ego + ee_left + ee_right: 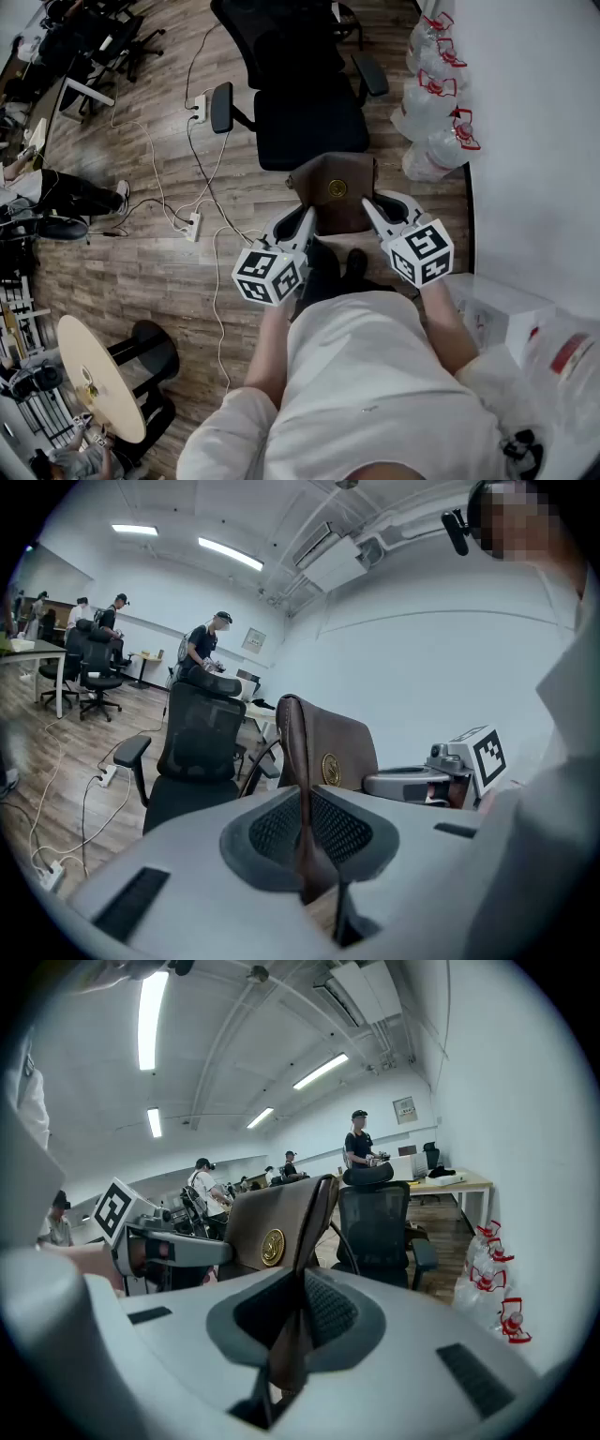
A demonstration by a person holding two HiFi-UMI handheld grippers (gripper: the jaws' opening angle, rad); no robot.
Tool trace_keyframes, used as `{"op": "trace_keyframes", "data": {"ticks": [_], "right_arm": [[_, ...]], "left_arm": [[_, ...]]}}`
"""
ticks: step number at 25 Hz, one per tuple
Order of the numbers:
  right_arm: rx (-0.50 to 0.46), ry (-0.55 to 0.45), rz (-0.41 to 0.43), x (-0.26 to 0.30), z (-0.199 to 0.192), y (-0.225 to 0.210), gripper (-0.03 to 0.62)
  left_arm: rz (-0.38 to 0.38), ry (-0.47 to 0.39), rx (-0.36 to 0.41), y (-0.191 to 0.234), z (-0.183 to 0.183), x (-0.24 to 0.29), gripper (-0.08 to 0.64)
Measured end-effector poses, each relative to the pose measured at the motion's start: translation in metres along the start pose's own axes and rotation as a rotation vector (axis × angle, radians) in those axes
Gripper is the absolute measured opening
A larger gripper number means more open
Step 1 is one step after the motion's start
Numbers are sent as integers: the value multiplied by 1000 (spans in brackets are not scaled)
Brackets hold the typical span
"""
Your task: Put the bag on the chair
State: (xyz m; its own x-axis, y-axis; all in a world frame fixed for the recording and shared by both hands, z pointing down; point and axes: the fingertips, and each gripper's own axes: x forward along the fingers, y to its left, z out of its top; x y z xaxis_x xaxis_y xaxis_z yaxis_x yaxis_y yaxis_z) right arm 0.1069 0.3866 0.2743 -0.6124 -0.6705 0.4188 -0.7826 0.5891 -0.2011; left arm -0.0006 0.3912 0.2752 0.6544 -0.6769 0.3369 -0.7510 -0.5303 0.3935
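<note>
One brown bag (330, 192) with a round gold emblem (337, 188), at frame centre in the head view, held upright in the air just below the front edge of the seat of one black office chair (300, 103); not yet on the seat. Left gripper (306, 216) with fingers pressed together on the bag's left edge. Right gripper (369, 201) likewise clamped on the right edge, thin brown material pinched between the pads in each gripper view. Seat front turned toward the bag, two armrests (221, 106) flanking it. On the wooden floor (141, 272) left of the chair: two white power strips (193, 225), linked by looping cables (217, 281). At upper right, along a white wall (534, 141): about four clear plastic containers (436, 103) with red handles, close beside the chair's right armrest. At lower left: one round pale table top (94, 375). At upper left: further desk chairs (122, 42), count unclear. Far back in the gripper views: several standing people (208, 639).
</note>
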Motion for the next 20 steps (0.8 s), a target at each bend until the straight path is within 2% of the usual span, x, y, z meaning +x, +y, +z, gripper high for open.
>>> {"op": "trace_keyframes", "data": {"ticks": [14, 20], "right_arm": [[-11, -4, 13, -16, -12, 14, 45], [13, 14, 17, -22, -25, 17, 51]], "left_arm": [[-3, -1, -2, -11, -14, -13, 31], [4, 21, 1, -17, -26, -16, 31]]}}
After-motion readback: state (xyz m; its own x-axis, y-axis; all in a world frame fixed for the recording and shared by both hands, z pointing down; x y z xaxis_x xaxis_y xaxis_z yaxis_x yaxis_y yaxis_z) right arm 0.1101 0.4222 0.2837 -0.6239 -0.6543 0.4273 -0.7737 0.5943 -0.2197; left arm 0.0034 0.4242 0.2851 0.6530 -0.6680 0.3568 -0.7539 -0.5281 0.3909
